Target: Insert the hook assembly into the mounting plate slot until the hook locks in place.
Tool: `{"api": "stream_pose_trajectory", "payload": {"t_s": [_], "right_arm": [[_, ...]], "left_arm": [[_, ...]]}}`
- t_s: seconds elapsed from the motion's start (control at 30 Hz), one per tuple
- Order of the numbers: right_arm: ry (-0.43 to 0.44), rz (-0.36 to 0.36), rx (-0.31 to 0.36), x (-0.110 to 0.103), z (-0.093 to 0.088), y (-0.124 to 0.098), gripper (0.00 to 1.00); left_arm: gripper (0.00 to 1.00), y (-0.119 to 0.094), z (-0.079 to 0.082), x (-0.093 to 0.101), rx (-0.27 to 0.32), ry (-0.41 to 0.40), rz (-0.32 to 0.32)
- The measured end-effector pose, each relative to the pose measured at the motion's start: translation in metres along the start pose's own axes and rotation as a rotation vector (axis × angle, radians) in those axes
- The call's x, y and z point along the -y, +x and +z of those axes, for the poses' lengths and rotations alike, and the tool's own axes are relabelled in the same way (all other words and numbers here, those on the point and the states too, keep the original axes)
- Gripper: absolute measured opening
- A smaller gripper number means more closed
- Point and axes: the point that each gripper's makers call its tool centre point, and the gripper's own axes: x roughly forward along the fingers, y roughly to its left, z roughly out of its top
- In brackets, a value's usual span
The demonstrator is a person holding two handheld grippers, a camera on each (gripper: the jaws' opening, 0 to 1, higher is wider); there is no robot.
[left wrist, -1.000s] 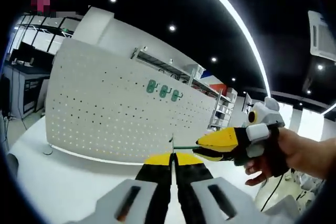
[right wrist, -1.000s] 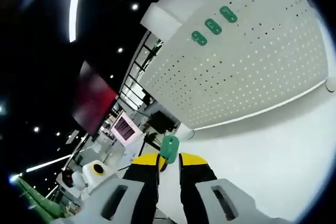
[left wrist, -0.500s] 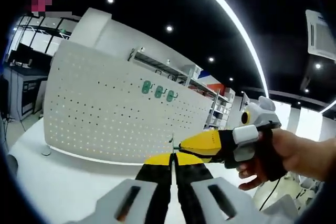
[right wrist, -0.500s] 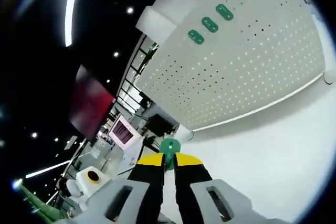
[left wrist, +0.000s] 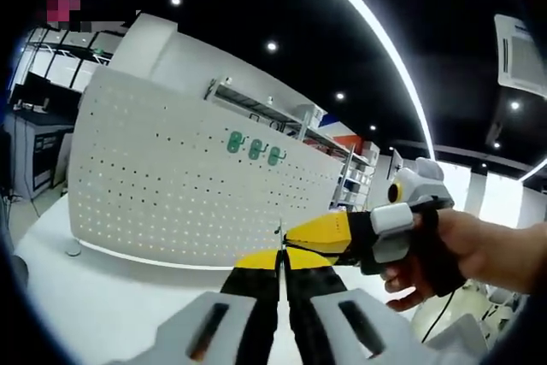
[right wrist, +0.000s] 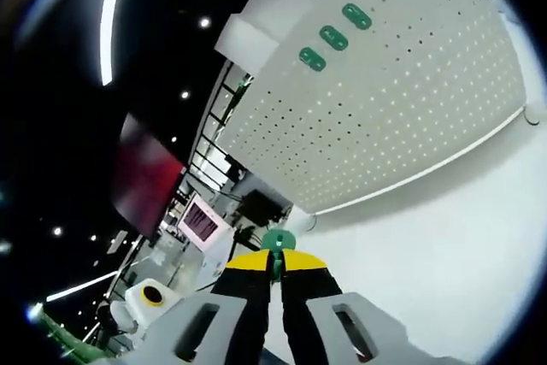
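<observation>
Three green hooks (left wrist: 254,148) on pegboard (left wrist: 171,194)

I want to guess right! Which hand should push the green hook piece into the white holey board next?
Probably the right. The right tongs are shut on the green hook piece. The left tongs pinch just a thin pin, away from the board.

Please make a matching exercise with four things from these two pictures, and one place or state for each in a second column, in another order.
Things:
1. pegboard
2. three green hooks
3. right gripper
4. left gripper

Places or states:
A. hanging in a row high on the board
B. shut on a green piece
C. shut on a thin pin
D. standing upright on the white table

Pairs: 1-D, 2-A, 3-B, 4-C
</observation>
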Motion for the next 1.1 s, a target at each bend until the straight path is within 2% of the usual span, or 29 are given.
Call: {"api": "stream_pose_trajectory", "payload": {"t_s": [0.73,1.1], "right_arm": [[-0.006,0.01,-0.028,0.005,0.001,-0.004,0.02],[-0.011,0.016,-0.033,0.006,0.0,-0.006,0.01]], "left_arm": [[0.02,0.004,-0.001,0.007,-0.018,0.067,-0.029],[0.02,0.005,-0.005,0.01,-0.046,0.149,-0.033]]}}
